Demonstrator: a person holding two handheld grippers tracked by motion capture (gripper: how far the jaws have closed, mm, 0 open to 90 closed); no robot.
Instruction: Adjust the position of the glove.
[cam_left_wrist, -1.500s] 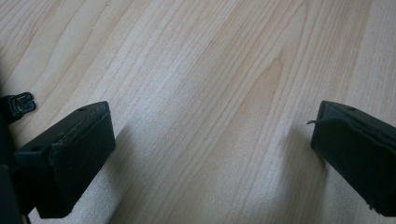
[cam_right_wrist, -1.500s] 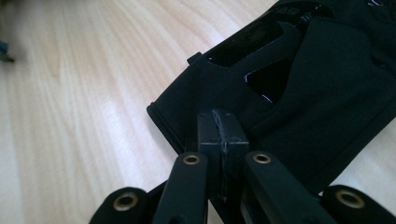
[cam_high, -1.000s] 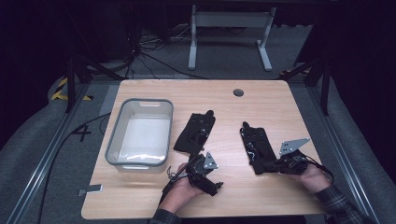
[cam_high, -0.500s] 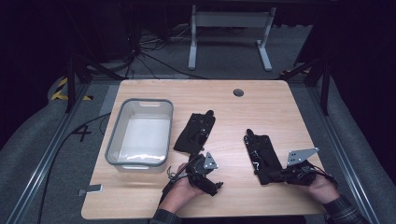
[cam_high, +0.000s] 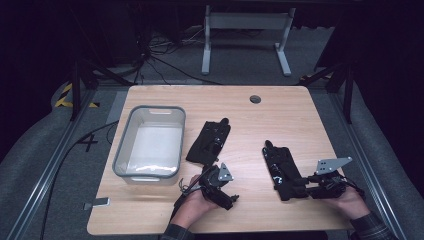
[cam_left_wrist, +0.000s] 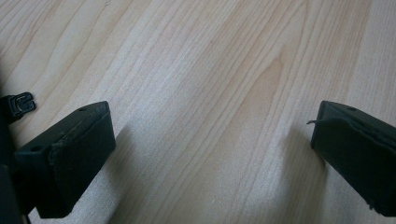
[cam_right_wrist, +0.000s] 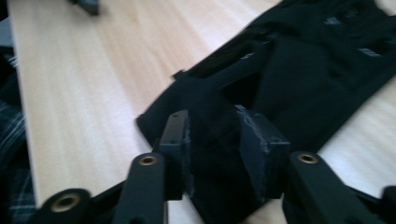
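Right gripper (cam_high: 306, 189) is seen at the near end of a black pouch (cam_high: 283, 170) lying flat on the wooden table (cam_high: 300, 110); its jaws have just been opening. From its own camera, pouch fabric (cam_right_wrist: 299, 84) is seen between the pads (cam_right_wrist: 254, 140). Left gripper (cam_left_wrist: 210, 140) is held wide open over bare wood, beside a second black pouch (cam_high: 209, 142) and a grey bin (cam_high: 150, 142).

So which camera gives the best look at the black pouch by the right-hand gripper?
The high view: it shows the whole black pouch lying flat on the table, its near end at the right gripper. The right gripper view shows that end close up but blurred, between the jaws.
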